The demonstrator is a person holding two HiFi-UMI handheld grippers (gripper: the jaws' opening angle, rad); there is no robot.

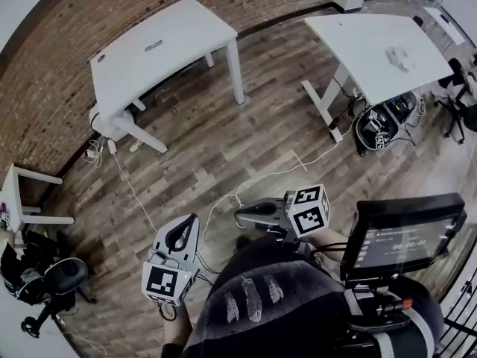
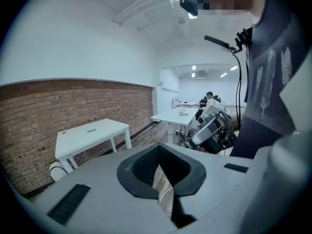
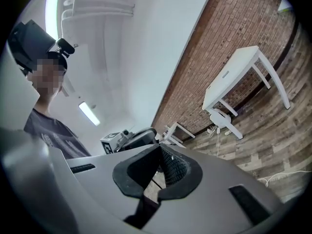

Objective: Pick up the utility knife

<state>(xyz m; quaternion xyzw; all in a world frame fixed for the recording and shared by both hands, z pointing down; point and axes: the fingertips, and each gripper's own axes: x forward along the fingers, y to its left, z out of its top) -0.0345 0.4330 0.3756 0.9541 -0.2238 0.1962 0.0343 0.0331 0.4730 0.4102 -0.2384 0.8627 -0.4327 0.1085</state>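
No utility knife can be made out for sure. A small flat grey thing (image 1: 153,45) lies on the far white table (image 1: 179,28); it is too small to name. It shows too in the left gripper view (image 2: 91,129) and the right gripper view (image 3: 225,74). My left gripper (image 1: 190,222) is held close to my body over the wooden floor, jaws shut and empty (image 2: 159,152). My right gripper (image 1: 240,216) points left beside it, also shut on nothing (image 3: 160,150). Each gripper sees the other: the right gripper (image 2: 212,128) and the left gripper (image 3: 129,138).
A second white table (image 1: 373,47) at the upper right carries a small pale object (image 1: 399,57), with a bag (image 1: 384,121) and cables under it. A white cable (image 1: 246,185) runs across the floor. A dark chair (image 1: 52,274) and a small side table (image 1: 22,200) stand at left. A monitor (image 1: 402,241) hangs at my right.
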